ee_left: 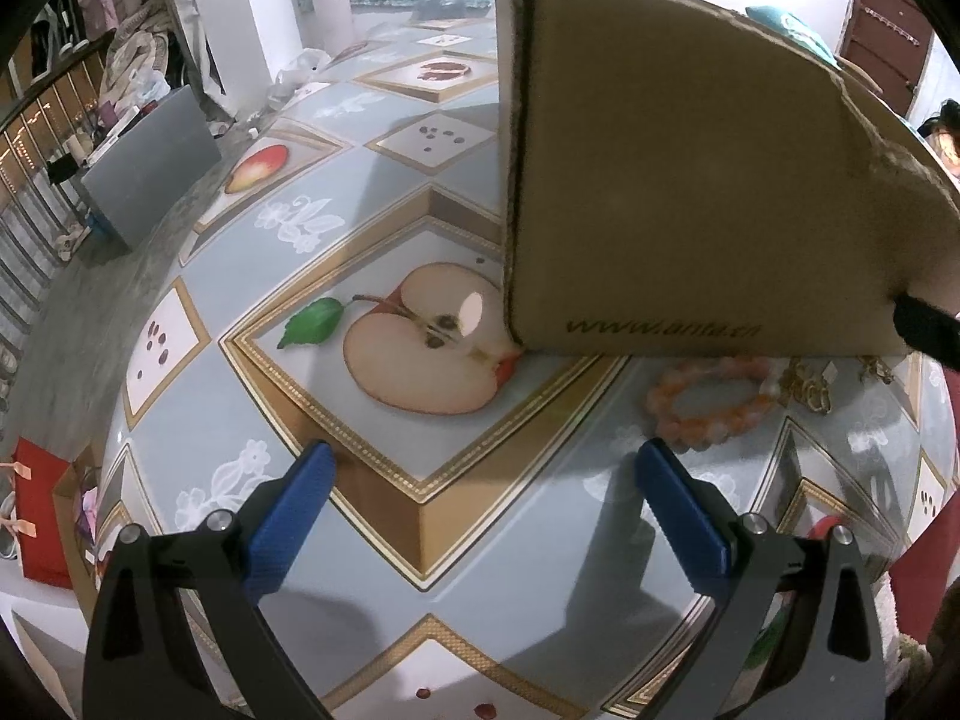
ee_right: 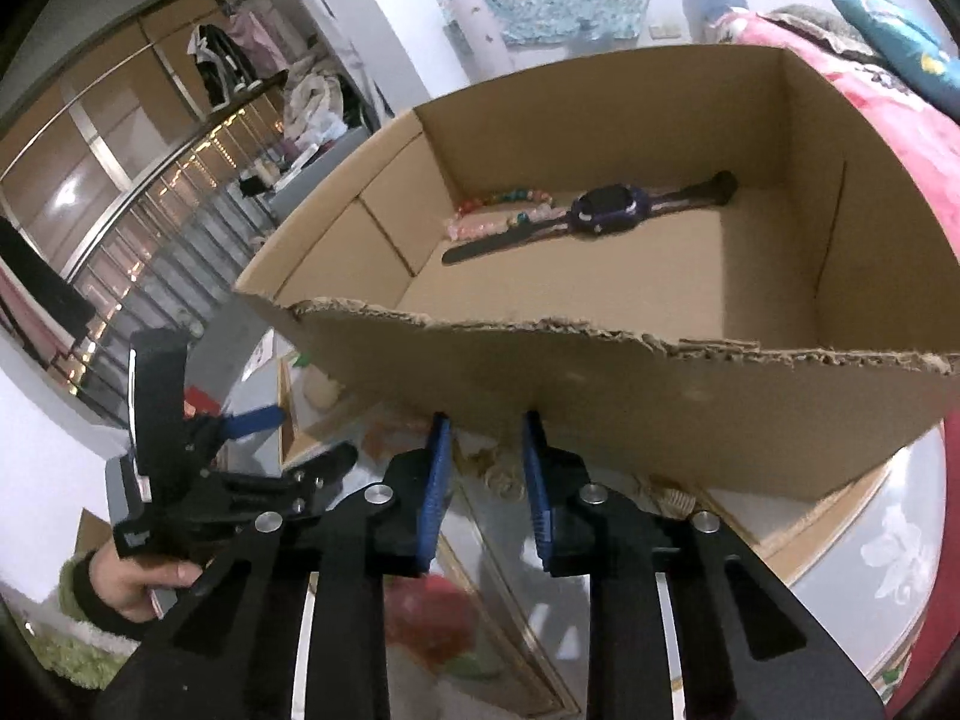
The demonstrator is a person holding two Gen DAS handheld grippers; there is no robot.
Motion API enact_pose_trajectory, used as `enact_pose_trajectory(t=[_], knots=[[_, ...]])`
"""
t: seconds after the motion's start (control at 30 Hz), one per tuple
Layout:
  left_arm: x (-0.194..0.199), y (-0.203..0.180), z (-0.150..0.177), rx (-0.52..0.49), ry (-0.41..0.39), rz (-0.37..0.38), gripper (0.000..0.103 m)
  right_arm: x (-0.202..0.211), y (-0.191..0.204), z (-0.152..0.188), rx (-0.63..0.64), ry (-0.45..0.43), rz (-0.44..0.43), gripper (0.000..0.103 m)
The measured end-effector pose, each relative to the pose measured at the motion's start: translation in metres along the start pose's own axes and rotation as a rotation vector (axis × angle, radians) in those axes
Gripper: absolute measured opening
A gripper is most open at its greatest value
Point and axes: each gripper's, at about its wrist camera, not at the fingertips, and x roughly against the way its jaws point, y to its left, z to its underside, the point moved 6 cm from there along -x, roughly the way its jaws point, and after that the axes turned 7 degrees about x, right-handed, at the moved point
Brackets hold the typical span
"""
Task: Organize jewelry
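Note:
A brown cardboard box (ee_right: 660,396) stands on the table; it also shows in the left wrist view (ee_left: 690,180). Inside it lie a dark wristwatch (ee_right: 600,213) and beaded bracelets (ee_right: 504,213) against the far wall. An orange-pink bead bracelet (ee_left: 708,402) and a gold chain (ee_left: 810,387) lie on the table beside the box. My left gripper (ee_left: 480,462) is open and empty, just short of the bracelet; it also shows in the right wrist view (ee_right: 282,438). My right gripper (ee_right: 483,420) is partly open and empty, fingertips near the box's front wall above small jewelry (ee_right: 504,477).
The table (ee_left: 420,540) has a glossy cloth with apple prints. A grey box (ee_left: 150,162) and a red gift bag (ee_left: 42,510) are on the floor at the left. A pink bedspread (ee_right: 900,120) lies right of the box.

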Motion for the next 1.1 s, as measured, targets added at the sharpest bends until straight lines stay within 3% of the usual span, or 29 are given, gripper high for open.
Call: enact_pose_trajectory(t=[0.37,0.67,0.87,1.1], knots=[[0.001,-0.005,-0.002,-0.028,-0.018,0.017,0.099,-0.012,-0.002,-0.011,-0.013,-0.014,-0.009,0.02],[0.018,-0.028,-0.016,-0.077,-0.103,0.056,0.099,-0.005,-0.006,-0.003,0.008,-0.026,-0.017,0.023],[-0.002,-0.033,-0.022,-0.111,-0.056,-0.012,0.099,0.008,-0.022,0.02,-0.033,0.006,-0.012,0.023],[-0.001,-0.009,-0.024,-0.08,-0.047,-0.1,0.099,0.013,-0.04,0.04,-0.073,0.037,-0.007,0.023]])
